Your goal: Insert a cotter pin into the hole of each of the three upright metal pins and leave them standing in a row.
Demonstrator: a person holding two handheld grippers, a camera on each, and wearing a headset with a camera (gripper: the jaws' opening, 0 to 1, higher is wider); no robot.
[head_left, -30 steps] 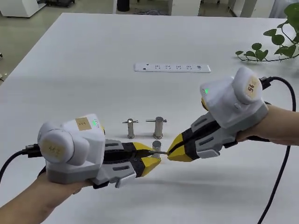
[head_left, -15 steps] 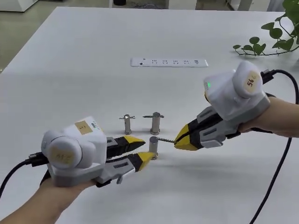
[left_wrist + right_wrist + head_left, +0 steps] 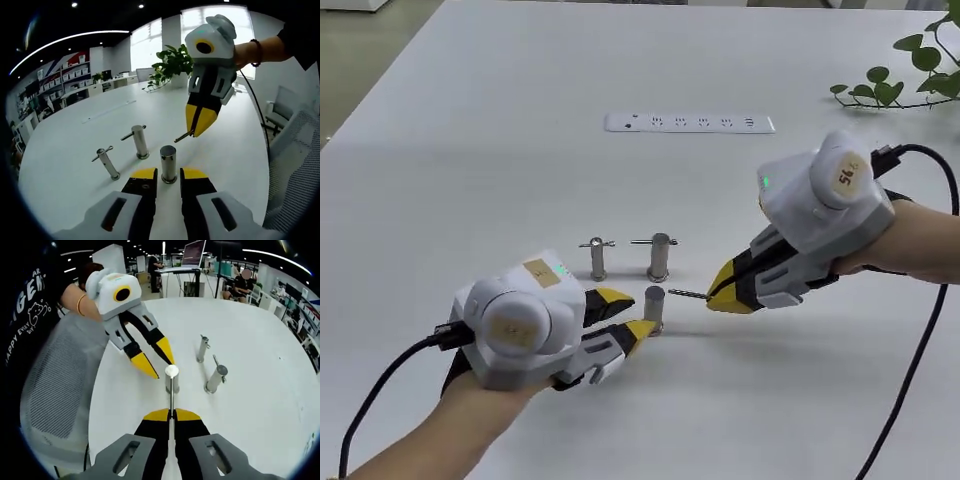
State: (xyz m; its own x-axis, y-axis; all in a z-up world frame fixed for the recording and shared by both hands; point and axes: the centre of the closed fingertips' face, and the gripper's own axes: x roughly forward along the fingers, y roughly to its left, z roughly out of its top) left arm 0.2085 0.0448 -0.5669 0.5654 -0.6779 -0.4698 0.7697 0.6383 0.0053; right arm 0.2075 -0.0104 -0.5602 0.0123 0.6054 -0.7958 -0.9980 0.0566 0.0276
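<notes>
- Right gripper (image 3: 718, 297), centre right of the head view: jaws pinched together on the cotter pin (image 3: 688, 294). The pin juts out level toward the bare metal pin (image 3: 654, 308), its tip just short of it.
- Left gripper (image 3: 632, 312), lower centre: jaws apart, one on either side of the bare metal pin's foot (we cannot tell whether they touch it).
- Rear-left pin (image 3: 598, 258) and rear-right pin (image 3: 660, 257) stand upright just behind, each with a cotter crosswise near its top.
- Step in hand, as we judge it: threading the last post.
  - We would close the left jaws low on the post to steady it.
  - We would hold the cotter on the centre line of the right gripper view, then push straight and slowly.
  - A skewed push could tip the post.
- The cross-hole is too small for us to make out.
- Surface: a plain, flat white table (image 3: 470, 150). A power strip (image 3: 688, 123) lies at upper centre and a plant (image 3: 905, 85) sits in the upper right corner.
- Room: an open office with shelving (image 3: 70, 80) and a mesh chair (image 3: 55, 390).
</notes>
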